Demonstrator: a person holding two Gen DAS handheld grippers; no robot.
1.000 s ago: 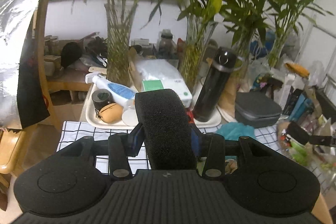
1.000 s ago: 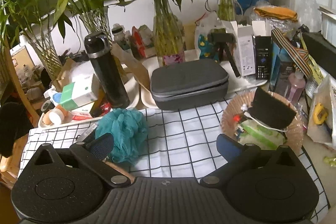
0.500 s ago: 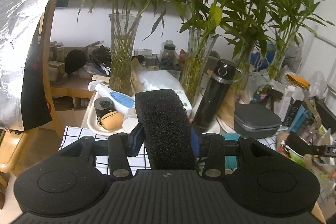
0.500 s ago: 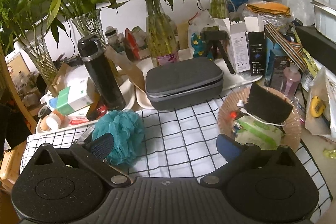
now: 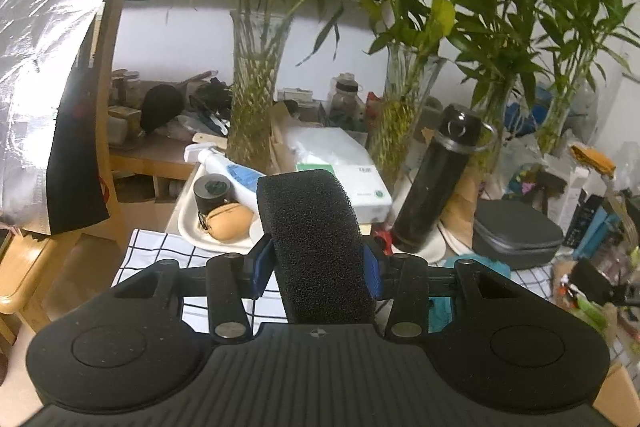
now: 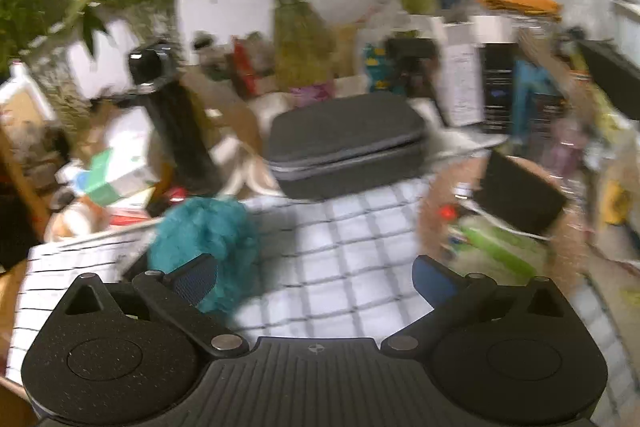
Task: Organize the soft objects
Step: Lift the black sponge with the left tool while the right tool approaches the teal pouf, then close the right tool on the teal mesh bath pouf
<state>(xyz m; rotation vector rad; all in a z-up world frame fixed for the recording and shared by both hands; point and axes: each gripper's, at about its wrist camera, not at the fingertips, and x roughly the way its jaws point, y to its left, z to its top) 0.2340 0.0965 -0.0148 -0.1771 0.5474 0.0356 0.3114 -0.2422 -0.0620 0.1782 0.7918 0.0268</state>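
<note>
Gripping a porous black sponge (image 5: 318,247) block upright, the left claw (image 5: 316,267) hangs over the checked cloth (image 5: 148,251). Right claw (image 6: 316,275) gapes wide, a frilly teal pouf (image 6: 204,239) at its 10 o'clock.

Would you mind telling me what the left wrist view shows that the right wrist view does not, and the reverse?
Only the left wrist view shows the left gripper clamped on a black foam sponge, and a tray with a tan pouch.

Only the right wrist view shows the right gripper open and empty over the checked cloth, and fully shows the pinkish basket holding another black sponge.

Both show the black bottle, grey zip case and teal bath pouf.
</note>
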